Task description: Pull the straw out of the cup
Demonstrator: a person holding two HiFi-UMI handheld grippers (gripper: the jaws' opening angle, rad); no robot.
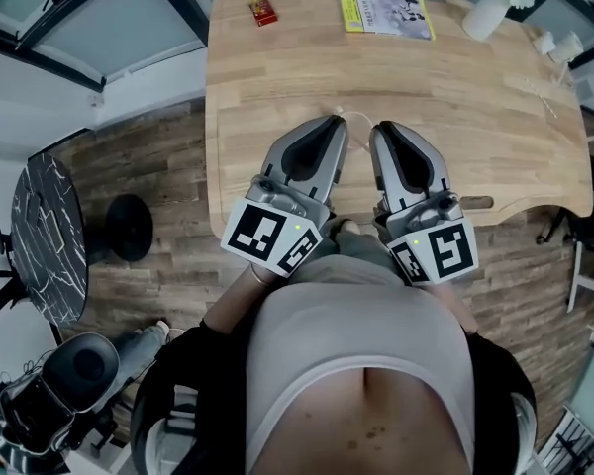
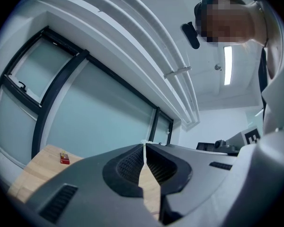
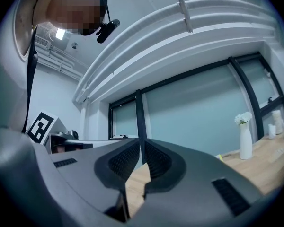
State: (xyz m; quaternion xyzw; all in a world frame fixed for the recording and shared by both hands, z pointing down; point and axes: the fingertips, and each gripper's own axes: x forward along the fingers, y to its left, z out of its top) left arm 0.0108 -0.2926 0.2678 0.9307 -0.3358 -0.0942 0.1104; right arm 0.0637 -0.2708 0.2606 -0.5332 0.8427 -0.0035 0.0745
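Observation:
My two grippers are side by side over the near edge of the wooden table (image 1: 277,77), close to the person's body. The left gripper (image 1: 335,125) (image 2: 145,145) is shut on a thin white straw (image 2: 145,156), which shows as a pale strip pinched between its pads. A short length of the straw (image 1: 358,117) curves out past the tips. The right gripper (image 1: 384,130) (image 3: 142,143) is shut with nothing between its jaws. Small white cups (image 1: 566,46) (image 3: 275,122) stand at the table's far right, well away from both grippers.
At the table's far side lie a small red box (image 1: 263,10) (image 2: 64,158) and a yellow-edged booklet (image 1: 384,10). A white vase of flowers (image 1: 487,13) (image 3: 246,141) stands at the far right. A round dark marble side table (image 1: 45,236) stands on the floor at left.

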